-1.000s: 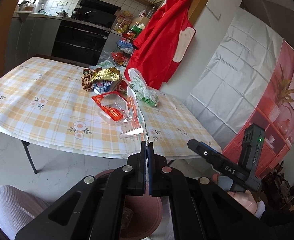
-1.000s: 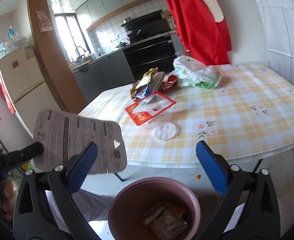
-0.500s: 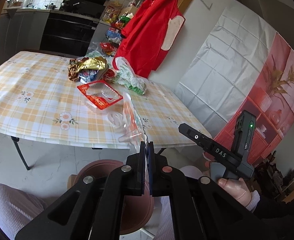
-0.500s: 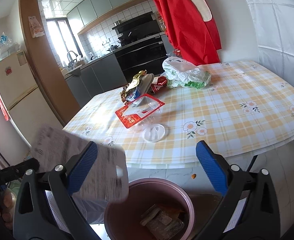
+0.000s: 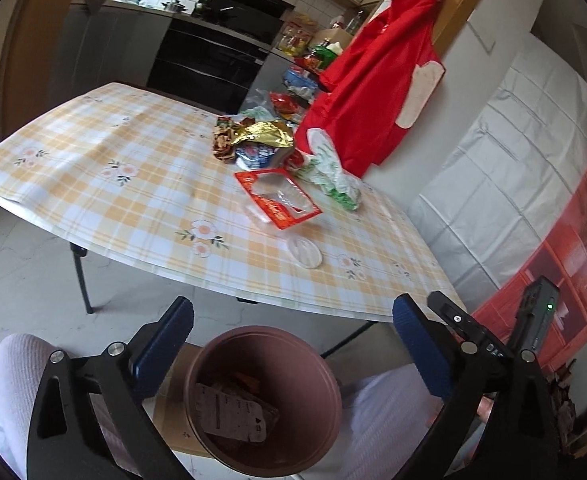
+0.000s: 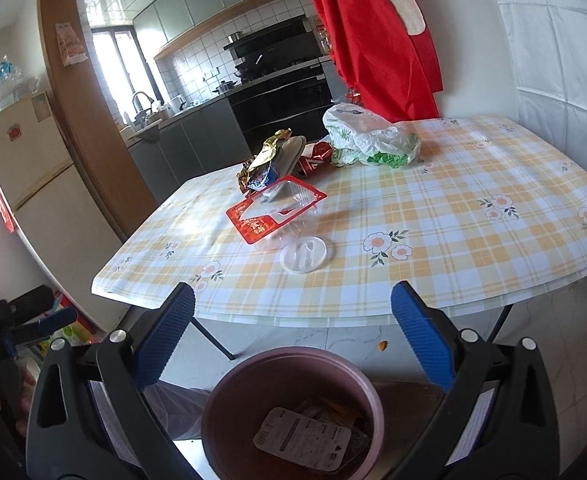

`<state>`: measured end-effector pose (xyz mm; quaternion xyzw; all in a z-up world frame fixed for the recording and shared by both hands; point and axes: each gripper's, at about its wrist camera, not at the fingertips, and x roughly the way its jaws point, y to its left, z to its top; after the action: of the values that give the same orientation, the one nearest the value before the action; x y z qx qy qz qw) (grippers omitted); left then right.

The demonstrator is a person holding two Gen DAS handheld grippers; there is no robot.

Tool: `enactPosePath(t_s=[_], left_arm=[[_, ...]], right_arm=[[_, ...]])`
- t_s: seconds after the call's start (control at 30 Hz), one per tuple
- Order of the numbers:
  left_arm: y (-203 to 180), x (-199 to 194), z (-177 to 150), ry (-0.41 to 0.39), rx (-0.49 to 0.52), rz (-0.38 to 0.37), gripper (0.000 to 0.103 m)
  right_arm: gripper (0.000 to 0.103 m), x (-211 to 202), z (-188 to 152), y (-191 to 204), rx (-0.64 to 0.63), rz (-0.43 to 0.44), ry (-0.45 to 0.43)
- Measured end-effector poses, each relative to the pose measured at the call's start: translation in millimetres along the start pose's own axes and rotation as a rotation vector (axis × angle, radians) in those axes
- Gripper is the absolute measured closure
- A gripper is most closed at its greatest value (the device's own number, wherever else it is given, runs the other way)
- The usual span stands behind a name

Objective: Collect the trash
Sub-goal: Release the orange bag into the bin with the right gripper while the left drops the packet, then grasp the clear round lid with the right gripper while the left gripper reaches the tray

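While the left gripper point(image 5: 289, 336) hangs over the pink bin point(image 5: 267, 396) with jaws opening, empty, like the wide-open right gripper point(image 6: 291, 318), the next pick is the round lid point(image 6: 305, 255) near the desk's point(image 6: 473, 216) front edge.

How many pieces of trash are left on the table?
About 5: lid nearest, red tray behind it, foil wrapper, red packet, plastic bag at back. More may hide in the pile.

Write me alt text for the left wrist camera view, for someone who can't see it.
The left gripper, jaws opening with nothing between them, hangs over a pink bin on the floor where a printed card lies on other trash. Beyond, a checked table holds a red-edged clear tray, a white lid and wrappers.
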<state>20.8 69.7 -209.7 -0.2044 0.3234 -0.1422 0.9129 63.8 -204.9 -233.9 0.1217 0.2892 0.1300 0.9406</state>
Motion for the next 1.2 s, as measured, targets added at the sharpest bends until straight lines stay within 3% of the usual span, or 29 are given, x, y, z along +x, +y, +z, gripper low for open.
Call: enactPosePath(t_s=[0.17,0.4,0.67,0.83,0.93,1.2], left_arm=[[10,9,-1,0.000,0.011,0.097,0.006],[20,24,-2,-0.025,0.115,0.242,0.006],[43,50,8,-0.007,0.080,0.278,0.006],[56,67,14,0.001,0.062,0.288,0.006],[65,76,16,0.008,0.050,0.299,0.006],[84,100,18,0.046,0.009,0.300,0.006]], right_arm=[[0.006,12,-6,-3,-0.023,-0.015,0.035],[0.006,46,-9,-4,-0.120,-0.046,0.089],[0.006,115,9,-7,-0.147,-0.020,0.142],[0.007,175,19,-5,-0.219,-0.029,0.245],[0.014,203,22,-1,-0.243,-0.029,0.292],[0.016,241,22,7,-0.270,-0.071,0.342]])
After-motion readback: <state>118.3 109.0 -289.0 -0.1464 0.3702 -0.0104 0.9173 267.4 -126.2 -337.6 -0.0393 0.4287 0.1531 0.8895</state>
